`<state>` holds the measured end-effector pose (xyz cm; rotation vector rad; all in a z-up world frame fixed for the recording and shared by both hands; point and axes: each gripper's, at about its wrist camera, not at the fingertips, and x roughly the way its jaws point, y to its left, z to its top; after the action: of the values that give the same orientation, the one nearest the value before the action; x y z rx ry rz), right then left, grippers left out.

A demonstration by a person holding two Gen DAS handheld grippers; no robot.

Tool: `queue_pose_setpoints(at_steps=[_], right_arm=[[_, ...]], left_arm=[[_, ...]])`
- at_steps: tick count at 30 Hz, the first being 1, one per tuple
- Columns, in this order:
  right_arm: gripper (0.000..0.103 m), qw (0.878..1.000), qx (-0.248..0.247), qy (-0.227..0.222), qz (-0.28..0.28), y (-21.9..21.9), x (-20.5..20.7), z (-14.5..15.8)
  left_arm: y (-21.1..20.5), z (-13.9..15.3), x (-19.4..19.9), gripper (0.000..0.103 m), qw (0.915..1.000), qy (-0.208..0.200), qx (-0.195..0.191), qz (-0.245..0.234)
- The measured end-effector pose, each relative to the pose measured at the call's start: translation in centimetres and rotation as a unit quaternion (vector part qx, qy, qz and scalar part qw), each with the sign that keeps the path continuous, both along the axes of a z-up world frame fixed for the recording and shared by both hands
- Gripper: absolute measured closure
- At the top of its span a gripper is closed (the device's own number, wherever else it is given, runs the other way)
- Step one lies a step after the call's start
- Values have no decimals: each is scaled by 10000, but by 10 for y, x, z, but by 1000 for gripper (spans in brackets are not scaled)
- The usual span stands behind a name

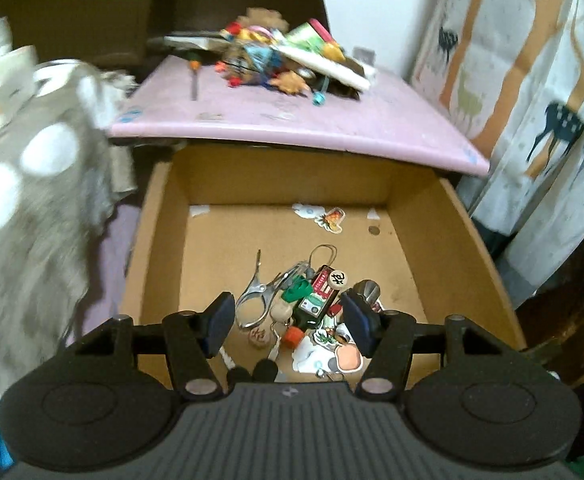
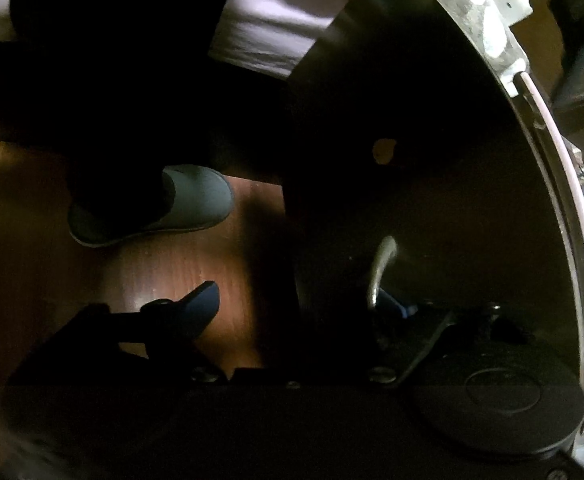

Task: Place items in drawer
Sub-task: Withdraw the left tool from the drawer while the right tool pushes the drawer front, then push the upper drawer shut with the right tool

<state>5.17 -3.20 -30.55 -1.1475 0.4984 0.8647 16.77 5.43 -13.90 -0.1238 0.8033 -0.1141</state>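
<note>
Left wrist view, L to R: a grey spotted cloth (image 1: pixel 32 200), blurred, filled the left edge. Next came the open drawer (image 1: pixel 464 248), pulled out from under a pink top (image 1: pixel 332 120). A heap of small items (image 1: pixel 276 56) sat on that top near its far edge. Inside the drawer, more items (image 1: pixel 312 304) lay piled toward the near wall: a metal clip (image 1: pixel 254 300), a dark green tag (image 1: pixel 316 300), stickers. A few stickers lay apart by the far wall. The left gripper (image 1: pixel 288 320) hung over that pile, jaws apart, nothing between the pads. A deer-print curtain (image 1: pixel 532 80) closed the right side.

Right wrist view, L to R, very dark: wood floor (image 2: pixel 152 264) w/ a grey slipper (image 2: pixel 172 204), then the dark drawer front (image 2: pixel 432 160) w/ its metal handle (image 2: pixel 380 268). The right gripper (image 2: pixel 304 304) stood w/ jaws apart; its left finger (image 2: pixel 200 308) was clear over the floor, its right finger sat just behind the handle. Contact w/ the handle could not be told.
</note>
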Motion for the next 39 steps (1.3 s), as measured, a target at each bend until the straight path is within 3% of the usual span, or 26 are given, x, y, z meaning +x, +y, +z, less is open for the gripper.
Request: queue_pose_setpoints(at_steps=[5,9,15,17,22,27,31,39], right_arm=[[38,9996,-121,-223,-153,3,-1,0],[52,9985,-189,-417,-287,6,0,2],[54,9955,-488,-774,-233,10,-8,-6],[61,9937,-562,-907,-341,14,-9,-6],[97,9888,-594,-1223,-616,18,-5,-4],[103,9840,-659,-1577,-509,16,-5,-12],[103,9811,-561,-1782,-504,13,-1,-4],[103,9805,-462,-1808,-614,16,19,-7]], left_arm=[[18,4,-48,44,9979,-384,-365,361],[35,6,-61,42,9956,-576,-576,471],[37,4,-63,42,9950,-711,-589,379],[35,6,-65,42,9943,-814,-616,317],[39,1,-63,41,9938,-732,-758,364],[45,-10,-56,41,9948,-453,-819,410],[44,-9,-56,41,9943,-509,-899,256],[48,-11,-44,41,9936,-550,-966,224]])
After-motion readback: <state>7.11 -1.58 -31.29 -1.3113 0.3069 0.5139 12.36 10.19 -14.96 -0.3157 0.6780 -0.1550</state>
